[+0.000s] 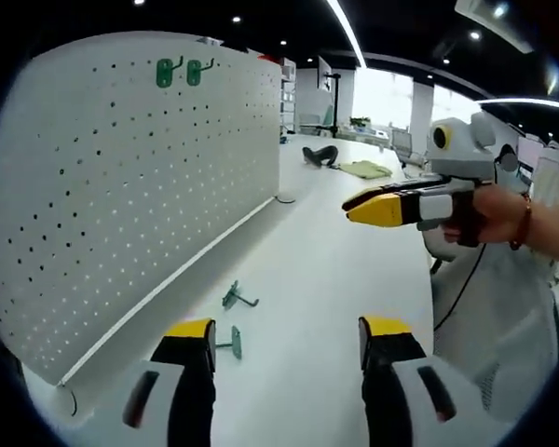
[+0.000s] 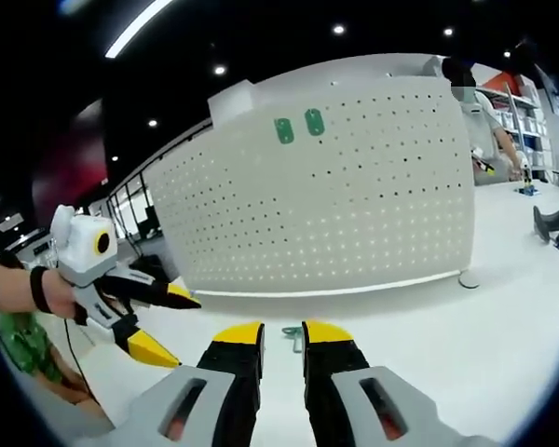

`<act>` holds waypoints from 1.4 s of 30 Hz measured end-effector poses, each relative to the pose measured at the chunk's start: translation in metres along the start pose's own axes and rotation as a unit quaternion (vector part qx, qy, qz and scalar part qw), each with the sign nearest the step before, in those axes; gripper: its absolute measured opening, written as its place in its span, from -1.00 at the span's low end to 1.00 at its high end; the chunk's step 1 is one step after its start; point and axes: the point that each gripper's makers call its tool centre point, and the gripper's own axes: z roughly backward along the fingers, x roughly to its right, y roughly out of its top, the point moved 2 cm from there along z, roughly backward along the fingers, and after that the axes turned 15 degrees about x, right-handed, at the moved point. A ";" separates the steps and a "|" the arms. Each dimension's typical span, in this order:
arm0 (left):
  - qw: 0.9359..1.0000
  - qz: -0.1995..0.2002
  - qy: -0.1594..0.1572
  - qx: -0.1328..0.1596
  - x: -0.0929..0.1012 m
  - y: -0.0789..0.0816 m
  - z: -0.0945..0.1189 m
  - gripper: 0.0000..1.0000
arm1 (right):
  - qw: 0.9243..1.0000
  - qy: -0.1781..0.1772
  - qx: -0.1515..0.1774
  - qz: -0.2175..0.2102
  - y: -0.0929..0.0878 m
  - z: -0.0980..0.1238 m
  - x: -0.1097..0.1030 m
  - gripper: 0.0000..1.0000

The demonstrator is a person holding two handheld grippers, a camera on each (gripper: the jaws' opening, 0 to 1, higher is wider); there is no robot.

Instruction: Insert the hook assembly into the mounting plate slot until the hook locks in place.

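Yellow-tipped jaws of the left gripper (image 1: 287, 346) are rising from the bottom of the left gripper view, standing wide apart with nothing between them. Just beyond them, two loose green hooks are lying on the white worktop (image 1: 335, 270): one hook (image 1: 233, 342) right beside the left jaw, the other hook (image 1: 238, 297) a little farther on, near the foot of the pegboard. In the right gripper view, the right gripper (image 2: 282, 340) is holding its jaws nearly together with only a narrow gap, gripping nothing, and a single green hook (image 2: 293, 332) is peeking through that gap on the worktop (image 2: 466, 345).

Each view is also catching the other tool. The left gripper view is showing the right gripper (image 1: 377, 207) held in a hand (image 1: 494, 216) at the right, its jaws close together. The right gripper view is showing the left gripper (image 2: 168, 326) at the left, jaws spread.

Farther back, the white pegboard (image 1: 121, 186) is standing upright on the worktop, with two mounted green hooks (image 1: 180, 71) sitting side by side near its top edge. The right gripper view is facing the pegboard (image 2: 354, 196) more squarely, with the same pair (image 2: 299, 126) high on it.
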 end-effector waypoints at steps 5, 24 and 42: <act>1.000 -0.004 -0.001 -0.009 -0.004 -0.004 -0.006 0.25 | 1.000 -0.004 -0.003 -0.005 -0.003 0.002 0.002 -0.69; 0.999 -0.013 -0.010 -0.034 -0.018 -0.014 -0.028 0.18 | 0.999 -0.016 -0.007 -0.035 -0.015 0.008 0.005 -0.70; 0.998 -0.027 -0.022 -0.061 -0.033 -0.027 -0.051 0.11 | 0.999 -0.016 -0.011 -0.043 -0.022 0.010 0.002 -0.69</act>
